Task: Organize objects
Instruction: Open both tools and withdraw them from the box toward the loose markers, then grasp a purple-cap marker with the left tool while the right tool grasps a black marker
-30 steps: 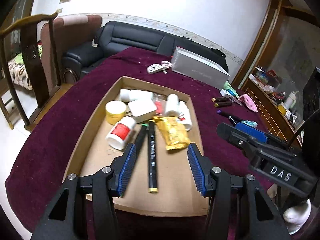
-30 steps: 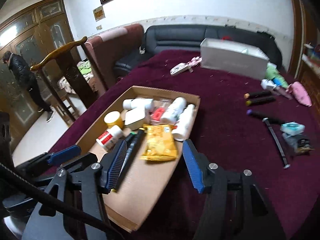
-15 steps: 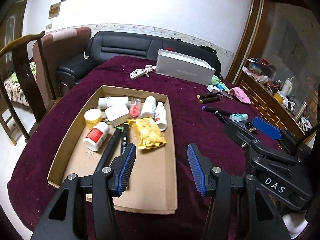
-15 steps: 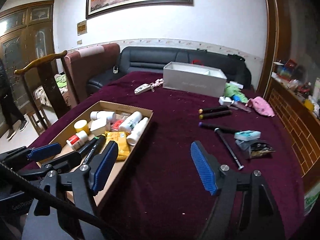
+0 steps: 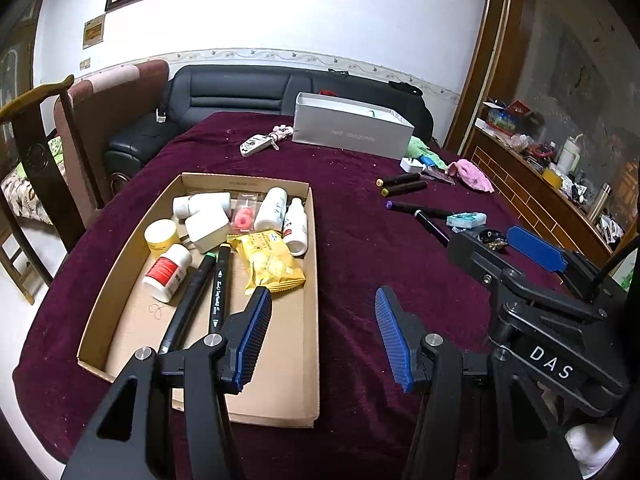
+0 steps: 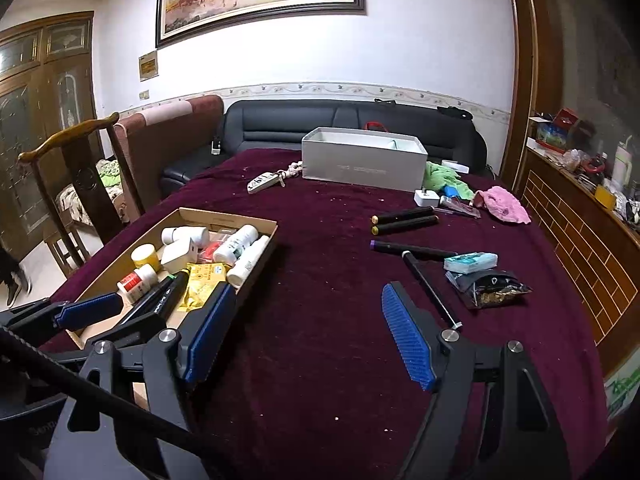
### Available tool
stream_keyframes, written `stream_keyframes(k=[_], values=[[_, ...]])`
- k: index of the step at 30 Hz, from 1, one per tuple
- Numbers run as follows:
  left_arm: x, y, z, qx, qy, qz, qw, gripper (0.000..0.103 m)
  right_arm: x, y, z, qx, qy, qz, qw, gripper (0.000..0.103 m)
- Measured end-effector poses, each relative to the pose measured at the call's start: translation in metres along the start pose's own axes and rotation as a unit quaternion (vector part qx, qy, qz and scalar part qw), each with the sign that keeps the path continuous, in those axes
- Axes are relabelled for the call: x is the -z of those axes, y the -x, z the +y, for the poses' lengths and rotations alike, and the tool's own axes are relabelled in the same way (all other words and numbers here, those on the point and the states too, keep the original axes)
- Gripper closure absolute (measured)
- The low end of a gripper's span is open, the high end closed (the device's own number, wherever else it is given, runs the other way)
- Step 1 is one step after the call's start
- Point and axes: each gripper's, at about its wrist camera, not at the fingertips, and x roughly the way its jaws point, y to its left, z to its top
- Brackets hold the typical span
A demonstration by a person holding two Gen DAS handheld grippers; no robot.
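A cardboard tray (image 5: 280, 364) (image 6: 260, 222) on the maroon table holds white bottles, a yellow jar, a yellow snack packet (image 5: 270, 258), and two black markers (image 5: 218, 284). Loose on the cloth to the right lie two black markers (image 6: 404, 216), a purple-capped marker (image 6: 412, 248), a black rod (image 6: 430, 290), a teal pack (image 6: 472, 260) and a dark snack bag (image 6: 488, 284). My left gripper (image 5: 320, 336) is open and empty above the tray's near right edge. My right gripper (image 6: 304, 332) is open and empty over bare cloth, right of the tray.
A grey box (image 6: 362, 164), a remote with keys (image 6: 264, 182), a white charger (image 6: 426, 198), green and pink cloths (image 6: 502, 204) lie at the table's far side. A wooden chair (image 6: 72, 184) stands left, a black sofa (image 6: 340, 124) behind, a wooden cabinet (image 6: 580, 232) right.
Both grippers have pulled back and swung right, away from the tray's inside. The right gripper now looks over the loose items on the cloth. Both stay open.
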Motion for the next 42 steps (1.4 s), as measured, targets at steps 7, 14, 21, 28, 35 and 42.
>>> stream_keyframes(k=[7, 14, 21, 28, 35, 42], values=[[-0.001, -0.012, -0.009, -0.004, -0.009, 0.011, 0.9999, 0.052, 0.002, -0.004, -0.013, 0.008, -0.01, 0.005, 1.0, 0.027], [-0.002, -0.035, -0.022, -0.002, -0.019, 0.031, 0.9993, 0.049, 0.005, -0.012, -0.031, 0.021, -0.023, 0.013, 0.999, 0.025], [-0.002, -0.06, -0.047, 0.012, -0.038, 0.053, 0.9978, 0.05, 0.007, -0.026, -0.052, 0.03, -0.037, 0.03, 0.998, 0.025], [0.002, -0.099, -0.074, 0.035, -0.058, 0.088, 0.9938, 0.05, -0.002, -0.048, -0.122, -0.055, -0.115, 0.079, 0.989, 0.025], [0.012, -0.144, -0.083, 0.049, -0.055, 0.14, 0.9874, 0.048, -0.006, -0.102, -0.203, -0.114, -0.205, 0.144, 0.961, 0.025], [0.019, -0.143, -0.093, 0.055, -0.088, 0.131, 0.9859, 0.024, -0.009, -0.153, -0.186, -0.101, -0.142, 0.198, 0.965, 0.049]])
